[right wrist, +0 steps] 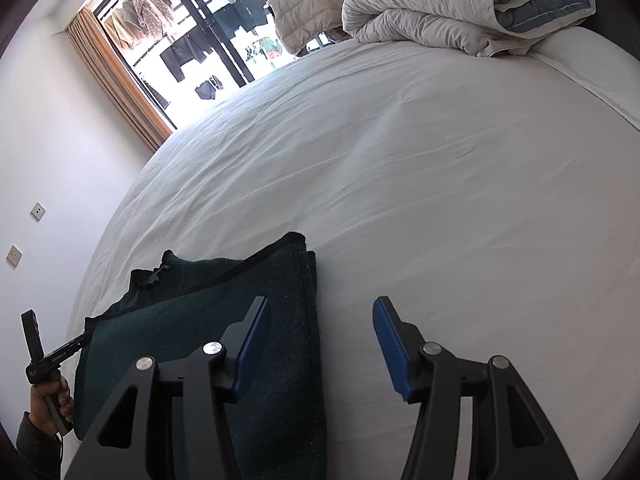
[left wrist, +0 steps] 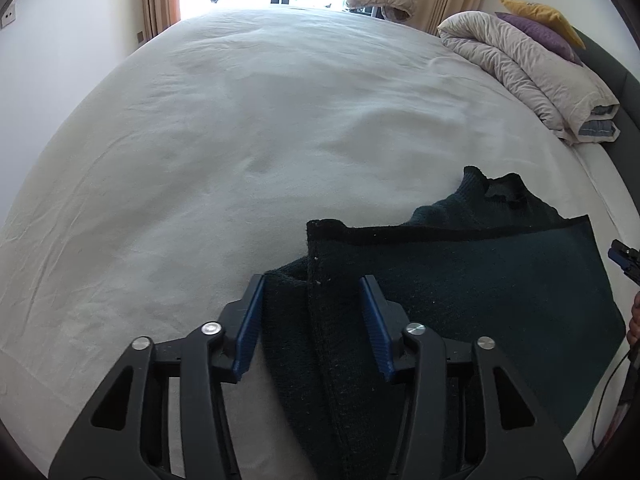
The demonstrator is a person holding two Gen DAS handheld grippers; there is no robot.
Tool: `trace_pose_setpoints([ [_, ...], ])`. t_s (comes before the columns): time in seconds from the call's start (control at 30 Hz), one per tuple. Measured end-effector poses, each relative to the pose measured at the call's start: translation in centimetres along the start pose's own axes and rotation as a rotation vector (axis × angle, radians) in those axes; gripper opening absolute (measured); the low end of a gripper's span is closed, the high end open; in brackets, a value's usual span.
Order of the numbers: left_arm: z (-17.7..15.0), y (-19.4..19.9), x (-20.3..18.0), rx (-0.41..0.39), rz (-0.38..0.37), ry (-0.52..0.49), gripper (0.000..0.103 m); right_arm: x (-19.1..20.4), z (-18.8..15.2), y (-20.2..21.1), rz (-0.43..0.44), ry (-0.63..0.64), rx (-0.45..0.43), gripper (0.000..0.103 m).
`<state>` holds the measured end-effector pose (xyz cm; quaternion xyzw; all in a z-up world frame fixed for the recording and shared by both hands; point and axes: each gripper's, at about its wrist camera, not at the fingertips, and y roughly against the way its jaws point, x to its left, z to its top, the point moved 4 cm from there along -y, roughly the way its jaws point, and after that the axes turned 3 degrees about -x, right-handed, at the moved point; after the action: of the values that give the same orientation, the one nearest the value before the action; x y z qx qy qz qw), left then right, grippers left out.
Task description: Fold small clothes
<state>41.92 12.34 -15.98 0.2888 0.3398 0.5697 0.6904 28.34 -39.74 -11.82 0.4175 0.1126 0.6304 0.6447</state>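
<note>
A dark green knitted garment (left wrist: 460, 280) lies partly folded on the white bed sheet (left wrist: 240, 140); its collar end sticks out at the far side. My left gripper (left wrist: 316, 284) is open, its blue pads either side of the garment's left folded edge. In the right wrist view the same garment (right wrist: 224, 320) lies at the lower left. My right gripper (right wrist: 320, 308) is open and empty, over the garment's right edge and the bare sheet (right wrist: 440, 180). The left gripper's handle (right wrist: 44, 352) shows at the far left, held by a hand.
A rolled pale duvet (left wrist: 528, 76) with purple and yellow pillows lies at the head of the bed; it also shows in the right wrist view (right wrist: 460, 12). A window with curtains and hanging clothes (right wrist: 180, 40) is beyond the bed. A white wall (right wrist: 48, 152) is at the left.
</note>
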Motion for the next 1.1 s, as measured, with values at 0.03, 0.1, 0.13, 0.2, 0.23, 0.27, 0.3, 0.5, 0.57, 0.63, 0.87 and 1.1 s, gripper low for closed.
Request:
trace_pose_setpoints([
  [0.03, 0.0, -0.1, -0.1, 0.005, 0.004, -0.002, 0.032, -0.1, 0.1, -0.1, 0.004, -0.010, 0.000, 0.057],
  [0.1, -0.1, -0.2, -0.3, 0.017, 0.014, -0.013, 0.026, -0.2, 0.4, -0.6, 0.017, -0.029, 0.005, 0.057],
  [0.13, -0.2, -0.3, -0.4, 0.022, 0.020, -0.022, 0.024, -0.2, 0.6, -0.7, 0.027, -0.047, 0.004, 0.057],
  [0.2, -0.3, -0.3, -0.7, 0.027, 0.027, -0.033, 0.021, -0.7, 1.1, -0.6, 0.051, -0.107, -0.013, 0.057],
  [0.23, -0.3, -0.1, -0.8, 0.031, 0.031, -0.040, 0.021, -0.8, 1.2, -0.4, 0.068, -0.137, -0.028, 0.057],
  [0.27, -0.4, -0.1, -0.9, 0.035, 0.035, -0.046, 0.021, -1.0, 1.2, -0.2, 0.086, -0.159, -0.042, 0.057],
  [0.3, -0.4, -0.1, -0.9, 0.039, 0.039, -0.050, 0.021, -1.0, 1.2, -0.1, 0.096, -0.166, -0.051, 0.057],
  [0.5, -0.2, -0.4, -0.5, 0.053, 0.025, 0.026, 0.026, -1.0, -0.4, 0.0, 0.104, -0.115, -0.036, 0.057],
  [0.57, -0.3, -0.4, -0.8, 0.046, 0.034, 0.013, 0.026, -1.3, -0.9, 0.2, 0.091, -0.086, -0.025, 0.057],
  [0.63, -0.4, -0.3, -0.8, 0.048, 0.033, 0.012, 0.026, -1.5, -1.3, 0.7, 0.081, -0.059, -0.018, 0.057],
  [0.87, -0.4, 0.4, 0.7, 0.036, -0.058, 0.090, 0.026, -2.3, -2.4, 2.5, 0.052, -0.011, -0.010, 0.057],
  [1.1, -0.3, -0.3, -0.7, 0.043, -0.016, -0.006, 0.069, -0.1, -2.5, 2.0, 0.040, 0.035, 0.010, 0.057],
])
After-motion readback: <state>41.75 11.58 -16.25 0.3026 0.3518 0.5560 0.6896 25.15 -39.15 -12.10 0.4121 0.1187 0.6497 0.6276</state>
